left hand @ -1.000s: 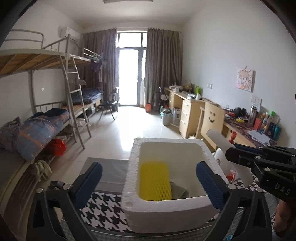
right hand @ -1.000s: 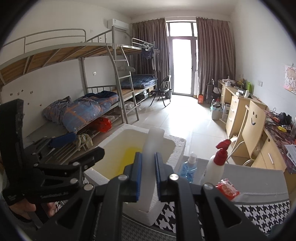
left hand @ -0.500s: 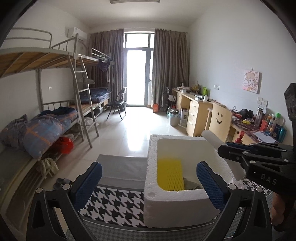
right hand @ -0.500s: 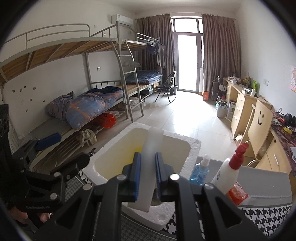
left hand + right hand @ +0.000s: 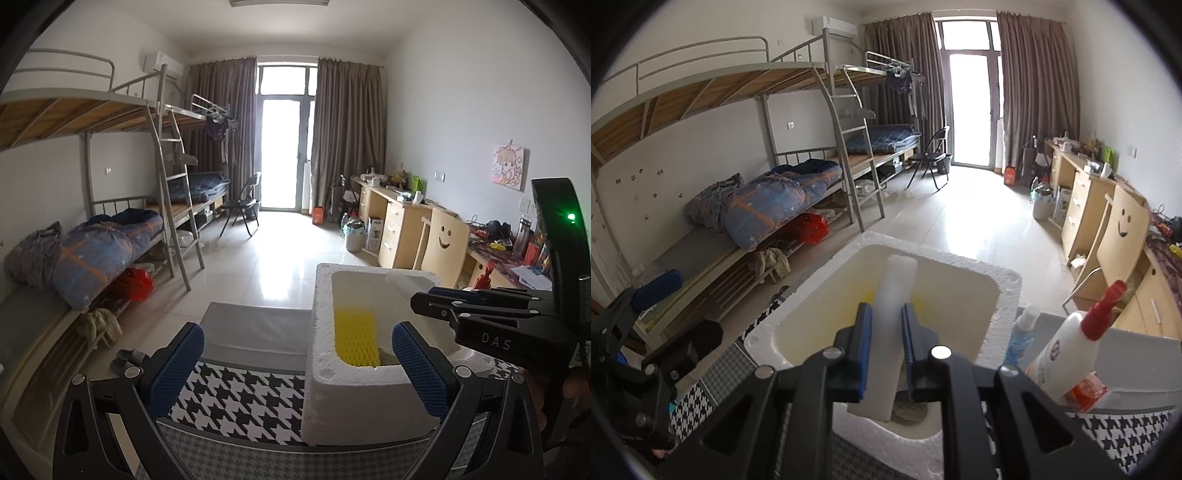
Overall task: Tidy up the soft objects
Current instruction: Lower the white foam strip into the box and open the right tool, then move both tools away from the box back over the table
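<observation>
- White foam strip (image 5: pixel 891 328), clamped in the right gripper (image 5: pixel 885 347) over the foam box (image 5: pixel 1006 291), could snag the near rim.
- Left gripper (image 5: pixel 295 369) gapes, holding nothing.

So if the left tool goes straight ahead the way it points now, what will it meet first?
Probably the near wall of the white foam box, which stands between the open left tool's fingers; depth is uncertain.

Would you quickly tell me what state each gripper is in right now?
Left gripper: open, holding nothing.
Right gripper: shut on the white foam strip, over the foam box.
</observation>
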Action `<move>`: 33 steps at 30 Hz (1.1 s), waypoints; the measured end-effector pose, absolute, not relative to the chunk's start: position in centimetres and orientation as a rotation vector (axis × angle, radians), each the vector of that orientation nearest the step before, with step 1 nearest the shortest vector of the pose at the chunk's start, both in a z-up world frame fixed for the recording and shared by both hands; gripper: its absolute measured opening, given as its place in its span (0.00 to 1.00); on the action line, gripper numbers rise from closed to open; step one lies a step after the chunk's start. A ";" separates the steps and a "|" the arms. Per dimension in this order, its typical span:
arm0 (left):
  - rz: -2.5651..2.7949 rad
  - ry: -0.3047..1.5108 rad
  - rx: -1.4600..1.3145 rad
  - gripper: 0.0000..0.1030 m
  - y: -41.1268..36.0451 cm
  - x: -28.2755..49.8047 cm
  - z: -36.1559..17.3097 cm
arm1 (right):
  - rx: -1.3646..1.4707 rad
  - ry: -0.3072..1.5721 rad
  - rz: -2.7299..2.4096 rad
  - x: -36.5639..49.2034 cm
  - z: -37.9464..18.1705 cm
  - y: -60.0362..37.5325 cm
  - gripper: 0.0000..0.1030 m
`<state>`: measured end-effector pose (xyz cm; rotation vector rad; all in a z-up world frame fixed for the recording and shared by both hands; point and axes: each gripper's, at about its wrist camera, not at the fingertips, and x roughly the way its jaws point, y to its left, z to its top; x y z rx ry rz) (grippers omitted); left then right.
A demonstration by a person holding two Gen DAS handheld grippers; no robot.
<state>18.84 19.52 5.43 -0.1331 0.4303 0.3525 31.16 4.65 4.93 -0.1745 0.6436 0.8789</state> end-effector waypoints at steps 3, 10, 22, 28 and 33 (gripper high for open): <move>0.352 0.428 -0.135 0.99 19.6 18.9 5.4 | -0.179 0.642 0.855 31.3 4.8 4.6 0.45; 0.348 0.433 -0.139 0.99 19.6 18.9 5.1 | -0.158 0.610 0.847 30.6 5.9 3.3 0.60; 0.315 0.412 -0.120 0.99 17.9 17.7 6.2 | -0.147 0.518 0.813 27.8 8.1 1.4 0.76; 0.294 0.388 -0.101 0.99 16.4 16.7 7.1 | -0.143 0.472 0.801 26.2 9.2 0.2 0.81; 0.278 0.376 -0.092 0.99 15.3 15.9 7.4 | -0.132 0.438 0.774 25.3 9.4 -1.1 0.91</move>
